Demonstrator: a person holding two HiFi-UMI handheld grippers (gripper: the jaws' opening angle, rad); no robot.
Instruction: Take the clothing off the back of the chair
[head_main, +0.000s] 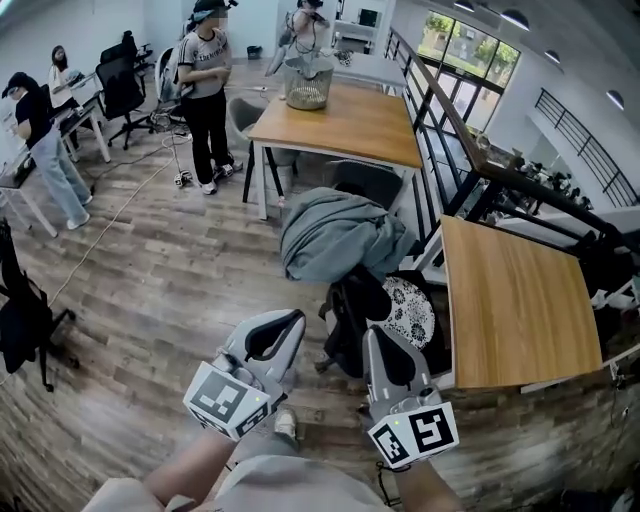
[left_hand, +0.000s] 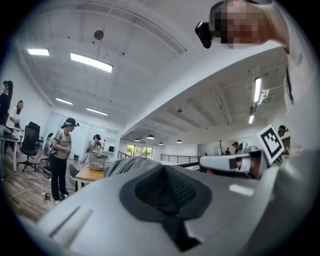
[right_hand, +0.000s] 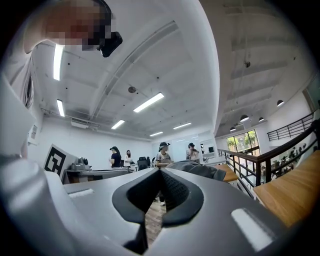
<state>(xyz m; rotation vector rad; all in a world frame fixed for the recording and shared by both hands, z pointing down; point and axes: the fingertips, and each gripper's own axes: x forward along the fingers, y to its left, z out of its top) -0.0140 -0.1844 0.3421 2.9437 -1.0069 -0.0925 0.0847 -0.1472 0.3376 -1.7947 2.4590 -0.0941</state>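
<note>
A grey-green garment (head_main: 340, 235) lies bunched over the back of a black chair (head_main: 350, 310) with a patterned seat cushion (head_main: 408, 312), a little ahead of me. My left gripper (head_main: 293, 320) is held level, short of the chair and to its left, jaws shut and empty. My right gripper (head_main: 376, 336) sits beside it, just short of the chair, also shut on nothing. The garment (left_hand: 131, 162) peeks over the closed jaws in the left gripper view. In the right gripper view the garment (right_hand: 200, 169) shows beyond the shut jaws.
A wooden table (head_main: 520, 300) stands right of the chair. A second wooden table (head_main: 345, 125) behind it carries a wire basket (head_main: 308, 85). A black railing (head_main: 450, 110) runs along the right. People (head_main: 205, 90) stand at the back left, near office chairs (head_main: 122, 85).
</note>
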